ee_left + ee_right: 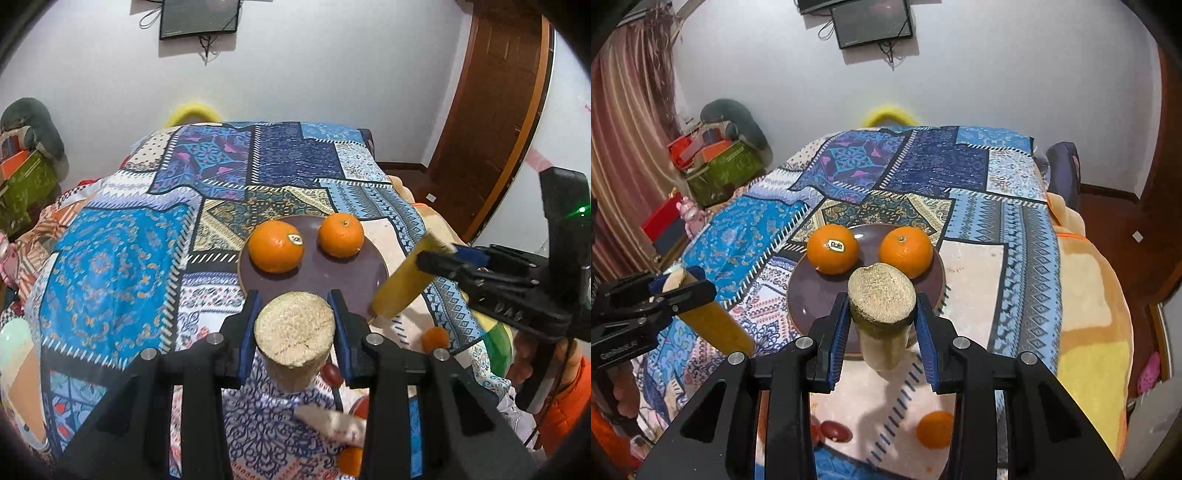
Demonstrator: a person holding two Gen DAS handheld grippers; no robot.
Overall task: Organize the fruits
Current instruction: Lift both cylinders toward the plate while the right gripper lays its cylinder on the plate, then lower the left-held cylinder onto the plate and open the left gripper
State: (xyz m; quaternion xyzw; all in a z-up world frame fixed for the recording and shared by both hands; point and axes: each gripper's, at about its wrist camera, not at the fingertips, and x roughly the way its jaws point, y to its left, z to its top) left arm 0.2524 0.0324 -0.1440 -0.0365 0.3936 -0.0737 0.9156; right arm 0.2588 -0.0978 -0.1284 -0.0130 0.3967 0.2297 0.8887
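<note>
**2 corn pieces gripped above the plate**

My left fingers pinch 1 corn cob piece, its pale cut end facing the camera, blue pads pressed on both sides. My right fingers pinch a second corn piece the same way; in the left view it shows as a yellow cylinder tilted just beside the plate's right edge. Both pieces hang clear above the patterned cloth covering the surface.

The dark round plate lies just beyond my fingers. 2 oranges sit on its far part, side by side and apart: the stickered orange on the left, the plain orange on the right.

Nearer me on the cloth lie a small orange and a red fruit, well apart from each other.
</note>
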